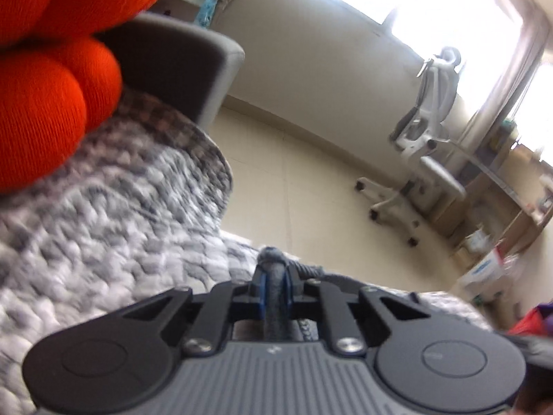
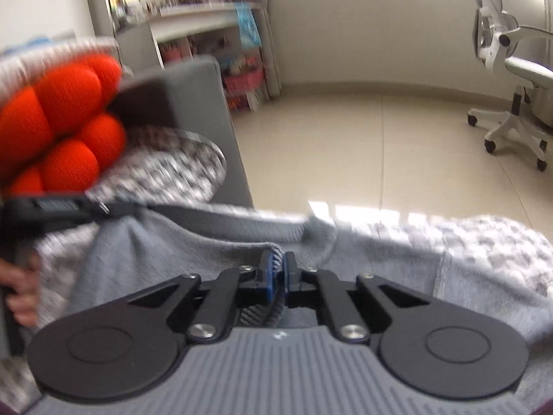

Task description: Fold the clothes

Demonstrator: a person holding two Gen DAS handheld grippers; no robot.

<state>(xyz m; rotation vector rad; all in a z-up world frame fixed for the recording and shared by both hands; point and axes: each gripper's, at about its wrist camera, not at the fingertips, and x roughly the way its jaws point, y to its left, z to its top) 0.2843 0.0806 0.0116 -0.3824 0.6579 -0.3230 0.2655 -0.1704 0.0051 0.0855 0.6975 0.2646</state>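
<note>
A grey knit garment [image 2: 193, 238] lies stretched across the patterned blanket [image 2: 490, 245] in the right wrist view. My right gripper [image 2: 279, 276] is shut on its ribbed edge, a fold of which bulges above the blue pads. In the same view my left gripper [image 2: 103, 209] reaches in from the left, held by a hand [image 2: 20, 294], and meets the garment's far edge. In the left wrist view my left gripper [image 1: 274, 287] is shut on a thick roll of the grey garment [image 1: 273, 259], which sticks up between the pads.
An orange cushion [image 2: 65, 117] sits against the grey sofa arm [image 2: 193, 103] at the left. The grey-and-white blanket [image 1: 103, 207] covers the seat. Beyond lie a pale tiled floor [image 2: 363, 145], a white office chair [image 2: 511, 79] and cluttered shelves [image 2: 193, 24].
</note>
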